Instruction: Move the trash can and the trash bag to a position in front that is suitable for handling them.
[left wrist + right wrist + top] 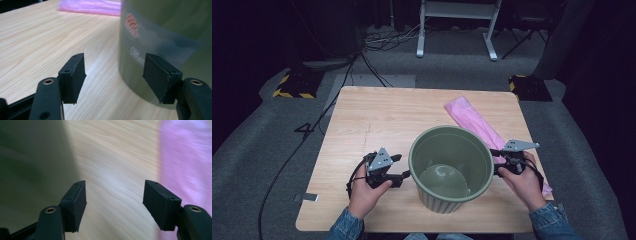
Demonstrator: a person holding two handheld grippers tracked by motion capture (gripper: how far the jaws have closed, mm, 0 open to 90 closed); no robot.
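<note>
A green ribbed bucket [451, 168] stands upright and empty near the front middle of the wooden table [377, 120]. A folded pink plastic bag [477, 122] lies behind it and to its right. My left gripper [403, 168] is open just left of the bucket's wall, nothing between its jaws. In the left gripper view the bucket [165, 40], with a clear label, stands close beside the right jaw. My right gripper [496, 161] is open at the bucket's right side. Its own view shows the bucket wall [32, 165] at left and the pink bag [185, 162] at right.
The table's right edge is close to the right hand. Beyond the far edge lie grey carpet, black cables [377, 45], a white frame [457, 25] and yellow-striped weights [292, 85]. A cable runs down the floor left of the table.
</note>
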